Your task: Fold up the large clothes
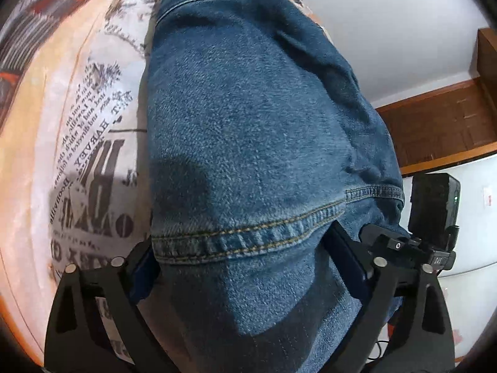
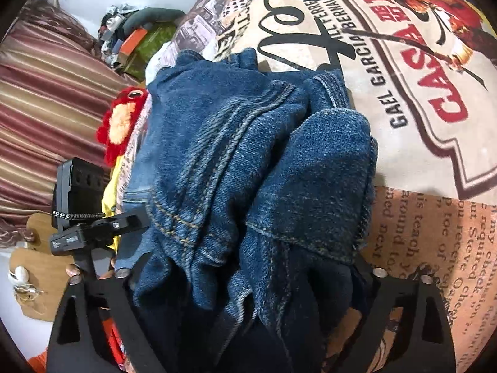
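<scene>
1. The left claw [image 1: 245, 258] stands spread wide, its two black fingers [image 1: 351, 255] flanking a folded leg of the blue jeans [image 1: 257, 118]; the denim fills the gap between them, but whether the pads press on it I cannot tell.
2. The right claw [image 2: 248, 267] is likewise spread wide, with a bunched, thicker part of the jeans [image 2: 248, 161] heaped between its fingers [image 2: 133, 267]; here too, grip or mere contact is unclear.
3. The jeans lie on a bed covered by a printed sheet [image 1: 93, 143] with newspaper-style lettering and a red "CASA" logo [image 2: 435, 71].
4. Past the denim in the right view, a red plush toy [image 2: 121, 121] sits at the bed's edge.
5. Farther off hang striped curtains [image 2: 40, 99].
</scene>
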